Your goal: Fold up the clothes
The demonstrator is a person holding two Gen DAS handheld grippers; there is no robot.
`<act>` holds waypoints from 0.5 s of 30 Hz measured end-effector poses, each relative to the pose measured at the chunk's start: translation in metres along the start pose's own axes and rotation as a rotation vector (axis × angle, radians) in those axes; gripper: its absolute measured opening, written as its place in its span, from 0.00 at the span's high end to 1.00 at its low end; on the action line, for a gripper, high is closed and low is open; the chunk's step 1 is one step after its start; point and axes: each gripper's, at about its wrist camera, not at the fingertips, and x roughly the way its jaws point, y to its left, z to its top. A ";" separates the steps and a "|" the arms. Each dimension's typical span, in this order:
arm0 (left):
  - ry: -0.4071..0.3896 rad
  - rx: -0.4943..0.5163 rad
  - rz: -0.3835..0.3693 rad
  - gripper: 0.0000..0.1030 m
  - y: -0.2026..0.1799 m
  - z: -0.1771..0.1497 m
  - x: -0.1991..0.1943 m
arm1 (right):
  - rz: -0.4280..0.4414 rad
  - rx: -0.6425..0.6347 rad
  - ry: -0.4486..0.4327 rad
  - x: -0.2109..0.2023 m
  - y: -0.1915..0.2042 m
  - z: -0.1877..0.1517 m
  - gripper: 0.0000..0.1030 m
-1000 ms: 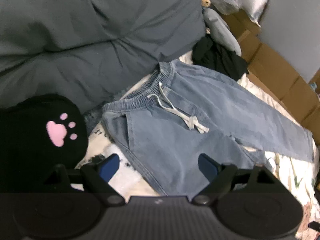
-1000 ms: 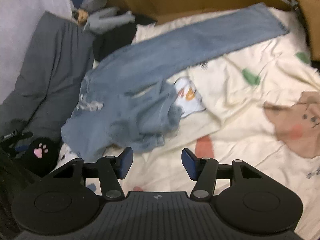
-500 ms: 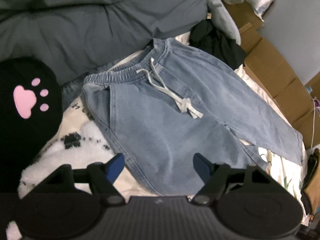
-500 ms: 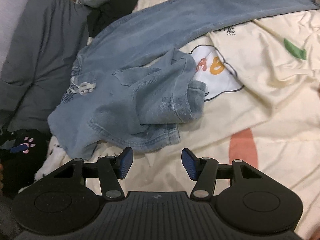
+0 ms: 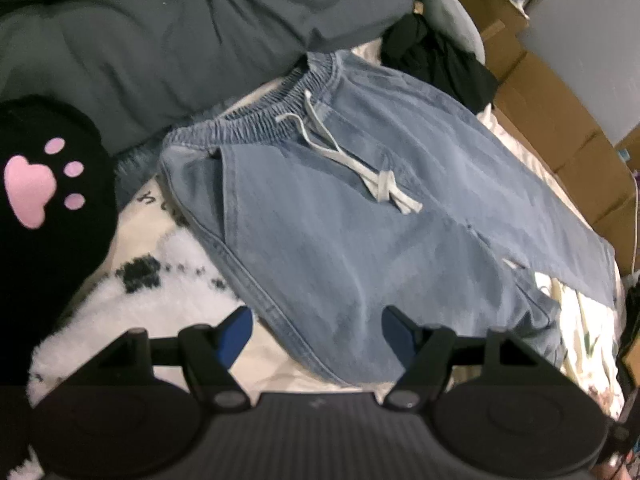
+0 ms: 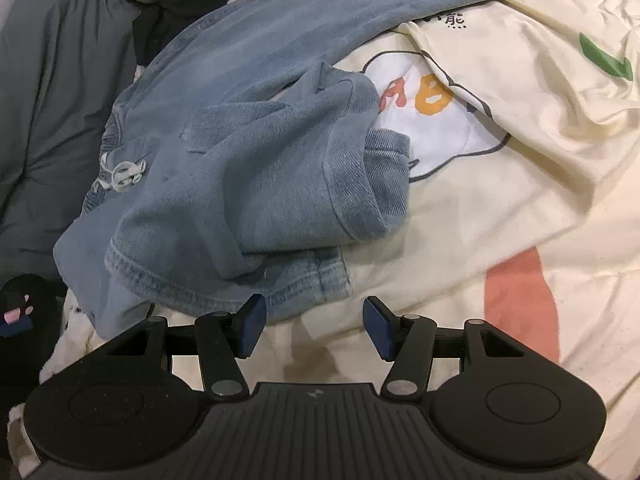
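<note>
Jeans [image 5: 360, 216], light blue denim, one pair, laid on a cream printed bedsheet [image 6: 520, 160] and not yet folded. Left wrist view: waistband [image 5: 256, 120] with a white drawstring [image 5: 352, 164] lies toward a grey duvet [image 5: 160, 32]; the seat and upper legs lie fairly flat, the far leg running away toward cardboard boxes [image 5: 560, 128]; a black garment [image 5: 440, 68] sits beyond the waistband, a black item with a pink paw print [image 5: 36, 188] at the left edge, and a white fluffy blanket [image 5: 160, 300] under the near side seam. Left gripper [image 5: 316, 332] hangs over that near side seam, jaws standing wide, denim showing between them but no pad pressing on it. Right wrist view: near leg [image 6: 264, 176] is bunched and doubled back on itself, its hem [image 6: 224, 292] lying just ahead of the fingers; the far leg [image 6: 360, 8] stretches straight across the top of the view. Right gripper [image 6: 314, 328] is held over bare sheet beside the hem, jaws moderately apart, nothing between them. Progress, judged: early; the crumpled leg has yet to be straightened and laid over the other, and no fold of the pair has been made. Next likely need: a hold on the hem and on the side seam to spread the leg flat.
</note>
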 end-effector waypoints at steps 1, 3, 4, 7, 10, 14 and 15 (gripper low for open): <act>0.000 0.008 -0.002 0.29 -0.001 -0.001 0.000 | 0.001 0.013 0.005 0.003 -0.001 0.001 0.44; 0.000 0.019 -0.004 0.29 -0.002 -0.002 0.001 | -0.002 0.043 0.020 0.011 -0.003 0.002 0.44; 0.001 0.020 -0.006 0.29 -0.002 -0.002 0.002 | -0.003 0.061 0.028 0.015 -0.005 0.002 0.44; 0.008 0.029 -0.004 0.29 -0.004 -0.005 0.005 | -0.006 0.139 0.045 0.024 -0.014 0.002 0.43; 0.017 0.035 -0.009 0.29 -0.005 -0.007 0.008 | 0.030 0.177 0.022 0.025 -0.019 0.001 0.43; 0.025 0.035 -0.013 0.29 -0.006 -0.009 0.009 | 0.087 0.167 0.016 0.022 -0.013 0.002 0.44; 0.027 0.033 -0.013 0.29 -0.006 -0.010 0.010 | 0.098 0.166 0.010 0.020 -0.011 0.002 0.44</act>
